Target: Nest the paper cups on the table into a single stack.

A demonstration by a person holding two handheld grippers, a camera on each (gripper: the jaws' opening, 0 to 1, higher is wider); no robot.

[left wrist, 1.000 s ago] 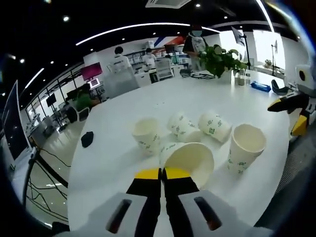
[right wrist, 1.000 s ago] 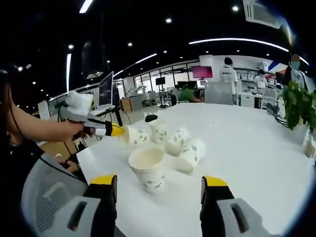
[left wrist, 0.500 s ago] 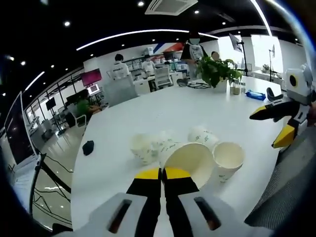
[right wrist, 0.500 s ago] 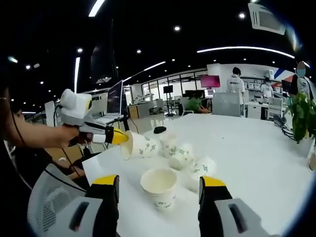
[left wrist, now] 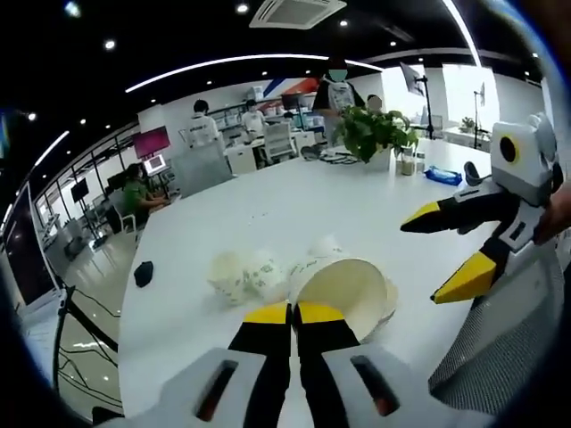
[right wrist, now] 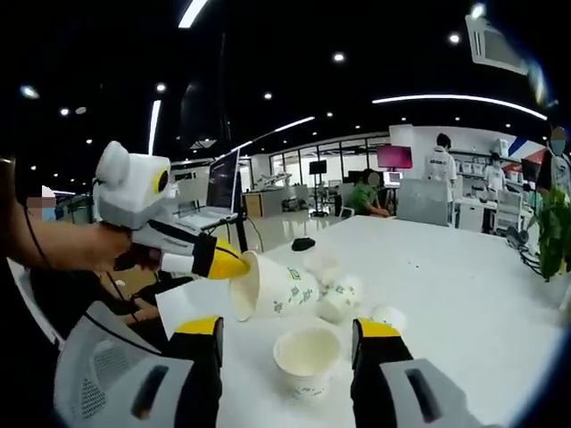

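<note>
My left gripper [left wrist: 292, 314] is shut on the rim of a white paper cup [left wrist: 343, 290] with green print. In the right gripper view that cup [right wrist: 281, 287] hangs tilted on its side above the table, pinched by the left gripper [right wrist: 223, 263]. Below it an upright cup [right wrist: 308, 357] stands between the spread jaws of my right gripper [right wrist: 287, 328], which is open and not touching it. Other cups lie on their sides behind, one [left wrist: 239, 275] to the left and one [right wrist: 339, 299] further back. The right gripper [left wrist: 442, 251] enters the left gripper view from the right.
The white table [left wrist: 268, 201] stretches away with a small black object [left wrist: 143, 273] near its left edge and a potted plant [left wrist: 375, 129] at the far end. A grey mesh chair [right wrist: 98, 366] stands at the near edge. People are at desks behind.
The left gripper has carried its cup higher and over toward the upright cup. The right gripper has closed in, so the upright cup now sits between its jaws.
</note>
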